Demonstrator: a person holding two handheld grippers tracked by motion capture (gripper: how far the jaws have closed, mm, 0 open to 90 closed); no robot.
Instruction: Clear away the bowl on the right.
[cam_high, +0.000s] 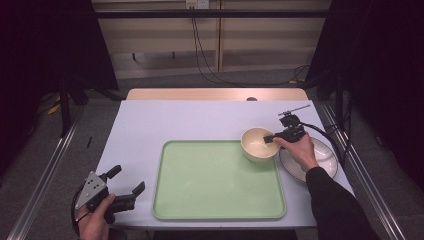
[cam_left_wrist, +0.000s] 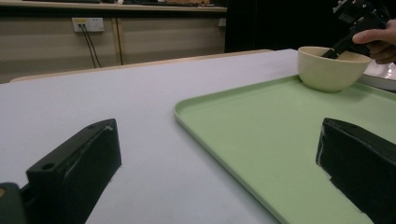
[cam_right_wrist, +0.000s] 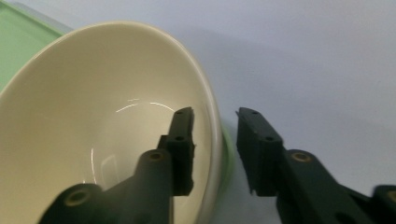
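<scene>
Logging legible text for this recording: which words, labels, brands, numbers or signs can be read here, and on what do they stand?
None can be read: the bowl, green tray, white plate and table carry no print.
The wall sockets show a small yellow mark in the left gripper view, too small to read.

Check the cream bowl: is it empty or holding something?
Empty. The bowl shows a bare, glossy inside in the right gripper view, with one jaw of the right gripper inside its rim.
</scene>
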